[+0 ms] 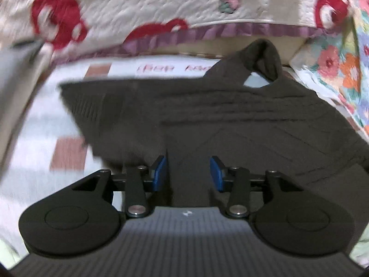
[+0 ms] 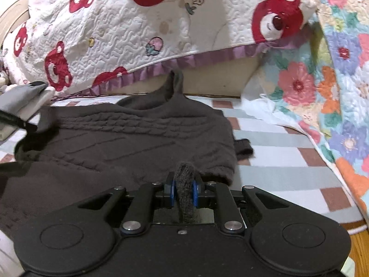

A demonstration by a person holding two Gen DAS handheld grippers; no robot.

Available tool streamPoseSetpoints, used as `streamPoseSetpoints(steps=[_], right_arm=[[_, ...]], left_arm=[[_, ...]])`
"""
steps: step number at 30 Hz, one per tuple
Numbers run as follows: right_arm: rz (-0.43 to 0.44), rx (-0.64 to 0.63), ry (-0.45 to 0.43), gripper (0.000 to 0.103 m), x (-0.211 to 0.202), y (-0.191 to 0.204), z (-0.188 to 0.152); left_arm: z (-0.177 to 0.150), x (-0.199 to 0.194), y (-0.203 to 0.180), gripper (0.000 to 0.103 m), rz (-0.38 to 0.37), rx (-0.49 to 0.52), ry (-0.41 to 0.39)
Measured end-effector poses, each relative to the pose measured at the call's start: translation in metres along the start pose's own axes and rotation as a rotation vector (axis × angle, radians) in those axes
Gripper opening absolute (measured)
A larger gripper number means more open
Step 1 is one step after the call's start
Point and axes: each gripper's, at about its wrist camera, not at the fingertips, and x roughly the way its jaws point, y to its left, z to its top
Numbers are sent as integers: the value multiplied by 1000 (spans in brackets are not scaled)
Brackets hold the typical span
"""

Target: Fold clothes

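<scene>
A dark grey cable-knit sweater lies spread on the checked bed sheet, its collar standing up at the far side. My left gripper is open just above the sweater's near part, with knit between and below its blue pads. In the right wrist view the same sweater lies ahead and to the left. My right gripper is shut on a rolled edge of the sweater. The left gripper shows in the right wrist view at the left edge.
A white quilt with red bears hangs along the far side of the bed. A floral quilt lies at the right. Wooden floor shows at the lower right corner. A dark sleeve end sticks out right of the sweater.
</scene>
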Motion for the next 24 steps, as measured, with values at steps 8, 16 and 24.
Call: streamPoseSetpoints(steps=[8,16,24], right_arm=[[34,-4,25,20,11,8,-1],[30,-85,38,20,15,17,-1],[29,-75,61,20,20,17,1]], left_arm=[[-38,-18,107,56,23,-484,-34],[-39,13,132,58,-88,-803,-137],[-22,36,113,14,56,-549,-57]])
